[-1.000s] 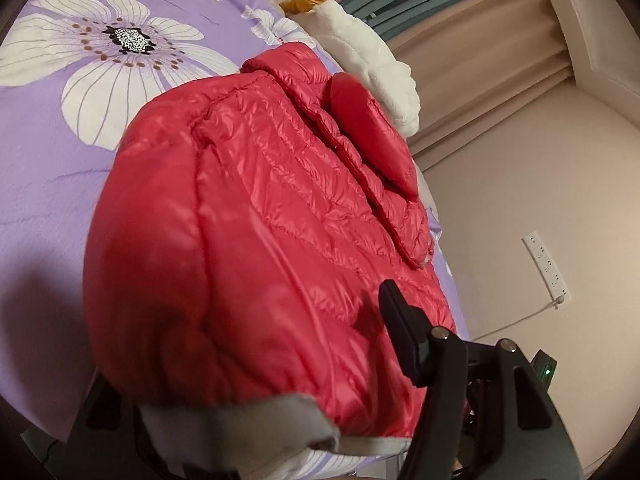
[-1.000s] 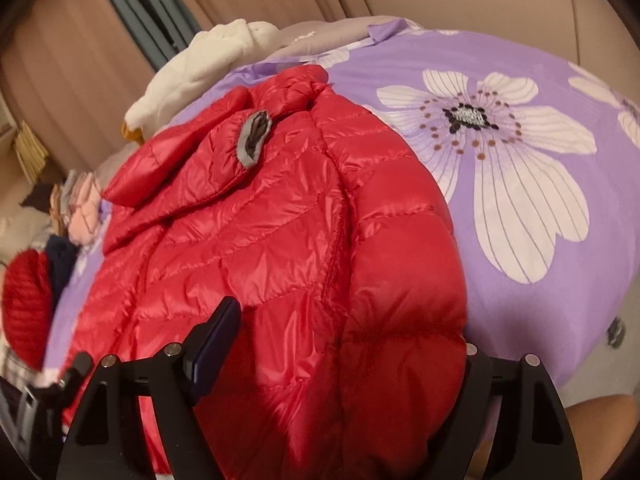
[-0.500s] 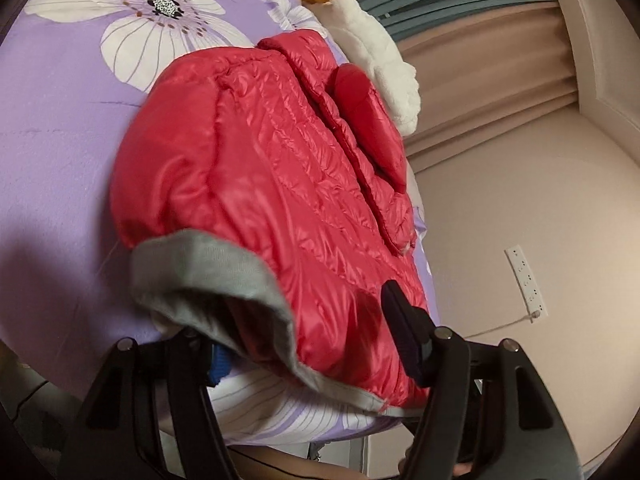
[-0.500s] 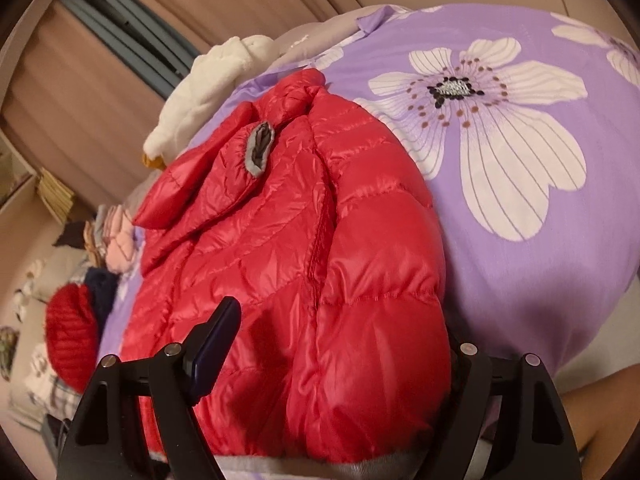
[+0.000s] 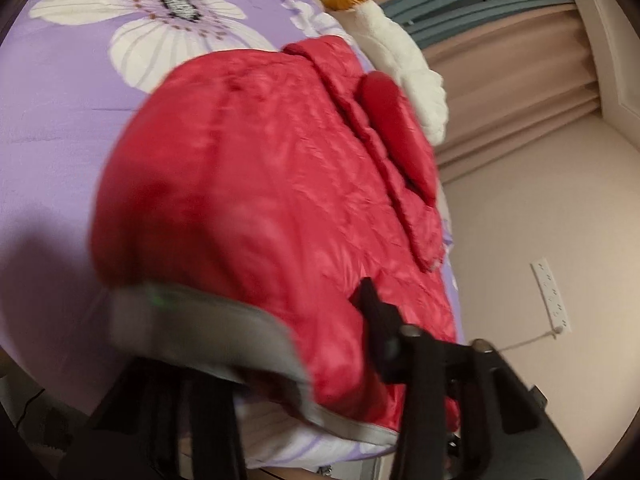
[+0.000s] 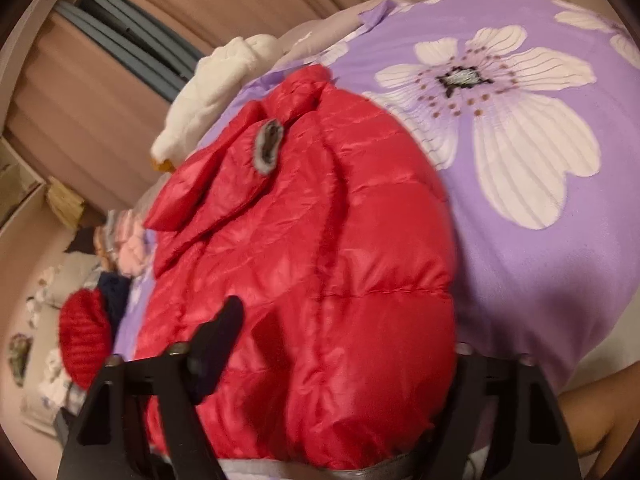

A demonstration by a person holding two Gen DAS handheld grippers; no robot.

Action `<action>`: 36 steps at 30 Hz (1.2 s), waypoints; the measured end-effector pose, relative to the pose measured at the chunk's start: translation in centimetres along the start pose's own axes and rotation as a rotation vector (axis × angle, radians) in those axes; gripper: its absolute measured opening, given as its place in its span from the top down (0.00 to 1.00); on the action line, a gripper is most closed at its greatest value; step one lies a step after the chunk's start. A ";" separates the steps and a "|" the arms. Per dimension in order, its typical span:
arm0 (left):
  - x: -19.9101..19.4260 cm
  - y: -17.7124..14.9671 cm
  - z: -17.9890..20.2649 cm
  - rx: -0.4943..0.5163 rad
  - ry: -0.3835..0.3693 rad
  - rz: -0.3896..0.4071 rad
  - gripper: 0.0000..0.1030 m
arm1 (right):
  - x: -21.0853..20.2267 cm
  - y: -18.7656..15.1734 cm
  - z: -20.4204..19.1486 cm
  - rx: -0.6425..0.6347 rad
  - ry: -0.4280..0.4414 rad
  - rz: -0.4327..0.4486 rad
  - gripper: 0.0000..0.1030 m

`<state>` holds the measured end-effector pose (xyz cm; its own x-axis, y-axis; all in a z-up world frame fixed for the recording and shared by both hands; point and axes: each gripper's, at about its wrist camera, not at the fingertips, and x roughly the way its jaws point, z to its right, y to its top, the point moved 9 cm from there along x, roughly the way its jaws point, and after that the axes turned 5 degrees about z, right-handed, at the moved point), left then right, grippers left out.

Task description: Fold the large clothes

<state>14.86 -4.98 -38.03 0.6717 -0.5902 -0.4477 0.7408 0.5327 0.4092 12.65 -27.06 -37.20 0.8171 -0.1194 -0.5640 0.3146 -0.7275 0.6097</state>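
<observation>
No legible text, labels, brands or numbers in either wrist view. Red puffer jacket (image 5: 260, 200) and purple floral bedcover (image 6: 540, 240): no readable print. Wall power strip (image 5: 552, 296): markings too small to read.

The red jacket (image 6: 320, 280) fills the bed's near edge — beside it the purple bedspread (image 6: 560, 260) lies free; a white garment (image 6: 216, 92) blocks the far end.

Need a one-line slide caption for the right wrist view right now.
Right claw closing around the bottom hem of the red puffer jacket on the purple floral bedspread.
</observation>
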 end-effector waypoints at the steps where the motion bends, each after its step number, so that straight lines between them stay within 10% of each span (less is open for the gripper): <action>1: 0.0 0.0 -0.3 -0.003 0.002 0.004 0.74 | -0.1 0.1 0.4 -0.004 -0.019 0.011 0.60; 23: -0.1 3.1 3.1 0.266 0.135 0.069 0.83 | -2.2 3.5 -2.3 0.014 0.101 0.062 0.76; 36: 0.6 10.3 11.7 0.428 0.037 0.181 0.82 | -3.9 11.1 -9.2 -0.041 0.198 0.223 0.76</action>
<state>22.79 -6.96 -24.75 0.7957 -0.4843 -0.3637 0.5488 0.3223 0.7713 17.40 -28.45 -23.04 0.9453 -0.1359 -0.2967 0.1331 -0.6696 0.7307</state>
